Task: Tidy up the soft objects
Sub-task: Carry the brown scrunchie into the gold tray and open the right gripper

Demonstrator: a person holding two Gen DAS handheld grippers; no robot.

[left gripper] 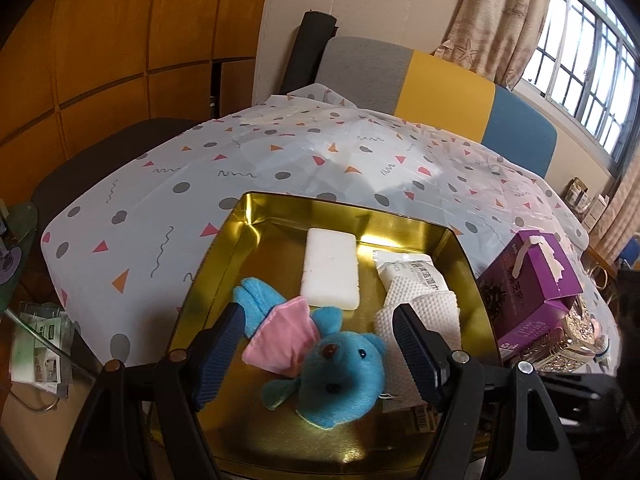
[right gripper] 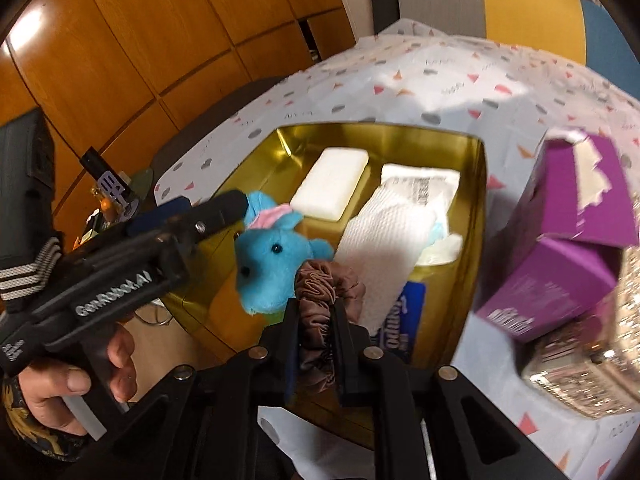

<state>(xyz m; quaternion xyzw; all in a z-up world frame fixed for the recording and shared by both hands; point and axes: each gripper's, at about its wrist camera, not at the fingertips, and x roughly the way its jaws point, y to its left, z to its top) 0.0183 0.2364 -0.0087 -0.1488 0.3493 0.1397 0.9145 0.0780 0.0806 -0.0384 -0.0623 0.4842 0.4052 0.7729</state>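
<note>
My right gripper (right gripper: 316,344) pinches a brown satin scrunchie (right gripper: 320,300); both pads press on its gathered fabric, and the loop bunches up ahead of the fingertips. The gripper points steeply down at the near end of the gold tin (right gripper: 476,208), so the scrunchie hangs directly above the tin's near edge, just beside the blue plush mouse (right gripper: 276,268) on its left and the white textured cloth (right gripper: 384,248) on its right. I judge the coming move to be a drop into the gap between those two items; the free floor lies straight ahead of and below the fingertips. The scrunchie's long axis runs along my fingers. My left gripper (left gripper: 316,356) stands spread and empty, its pads on either side of the mouse without touching it; it is nearer the mouse than the right one. The scrunchie is soft, shiny and pleated. It should fall limp on release.
</note>
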